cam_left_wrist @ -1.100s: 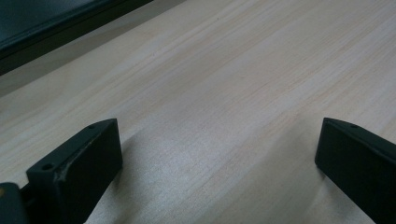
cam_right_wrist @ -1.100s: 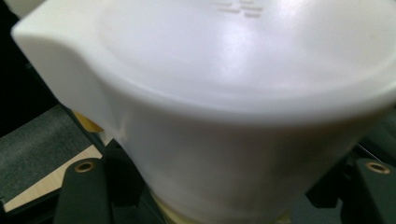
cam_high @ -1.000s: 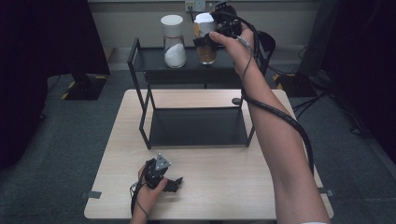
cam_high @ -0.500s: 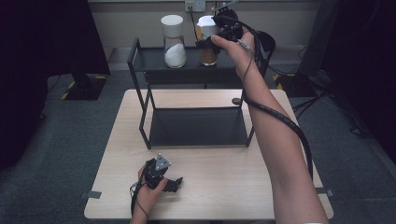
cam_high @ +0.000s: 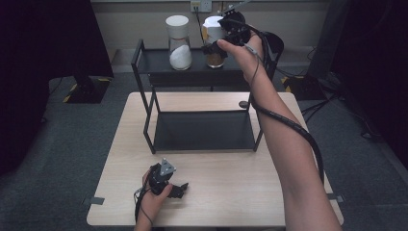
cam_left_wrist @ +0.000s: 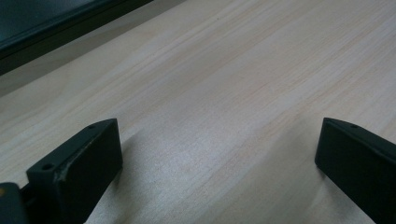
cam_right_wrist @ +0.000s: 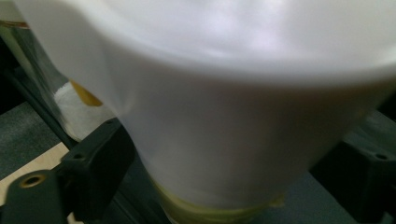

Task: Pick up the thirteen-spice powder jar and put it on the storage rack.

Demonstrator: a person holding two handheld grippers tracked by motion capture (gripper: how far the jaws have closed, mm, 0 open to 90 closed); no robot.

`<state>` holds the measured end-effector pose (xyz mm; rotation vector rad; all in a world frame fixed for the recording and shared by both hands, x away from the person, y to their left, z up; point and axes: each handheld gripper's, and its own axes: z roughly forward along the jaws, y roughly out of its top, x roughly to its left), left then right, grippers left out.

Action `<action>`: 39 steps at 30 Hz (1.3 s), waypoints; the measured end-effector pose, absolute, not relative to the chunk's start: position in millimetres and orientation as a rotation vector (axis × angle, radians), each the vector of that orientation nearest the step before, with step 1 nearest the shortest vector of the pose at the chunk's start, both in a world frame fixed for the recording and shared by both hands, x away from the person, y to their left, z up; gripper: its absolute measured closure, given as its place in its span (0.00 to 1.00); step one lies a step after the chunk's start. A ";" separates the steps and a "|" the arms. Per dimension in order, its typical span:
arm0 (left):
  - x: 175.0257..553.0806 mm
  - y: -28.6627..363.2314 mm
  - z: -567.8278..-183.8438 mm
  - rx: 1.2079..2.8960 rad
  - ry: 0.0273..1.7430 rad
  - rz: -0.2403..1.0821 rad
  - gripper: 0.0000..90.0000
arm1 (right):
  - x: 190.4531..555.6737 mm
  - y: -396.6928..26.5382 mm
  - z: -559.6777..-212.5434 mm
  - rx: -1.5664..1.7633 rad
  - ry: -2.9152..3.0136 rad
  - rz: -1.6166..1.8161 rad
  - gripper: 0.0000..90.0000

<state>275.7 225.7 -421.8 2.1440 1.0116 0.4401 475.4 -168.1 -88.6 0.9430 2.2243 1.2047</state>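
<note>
tabletop (cam_high: pixel 216 202): light wood, sits on grey carpet
on the tabletop: black metal shelf rack (cam_high: pixel 202 130), plus the left gripper (cam_high: pixel 175 190) resting near the front edge
top shelf (cam_high: pixel 159 60): 2 white-lidded jars, one with white powder (cam_high: pixel 180 43), one with brown stuff (cam_high: pixel 214 42)
lower shelf (cam_high: pixel 202 132): dark tray

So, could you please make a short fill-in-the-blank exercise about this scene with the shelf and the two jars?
1. The jar of white powder stands on the ____ level of the black shelf rack.
2. Both jars have lids of ____ colour.
3. The right gripper has its jaws on either side of the jar with ____ contents.
4. The left gripper rests low over the wooden ____, with nothing between its jaws.

Missing words: top; white; brown; table
</note>
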 end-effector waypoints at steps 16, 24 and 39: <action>275.7 225.7 -421.7 2.144 1.011 0.440 0.00 | 452.4 -174.2 -94.1 0.950 2.190 1.221 0.01; 275.7 225.7 -421.6 2.144 1.012 0.440 0.00 | 434.7 -181.8 -102.0 0.937 2.176 1.252 0.01; 275.6 225.7 -421.9 2.141 1.014 0.439 0.00 | 405.9 -211.7 -132.9 0.926 2.194 1.331 0.02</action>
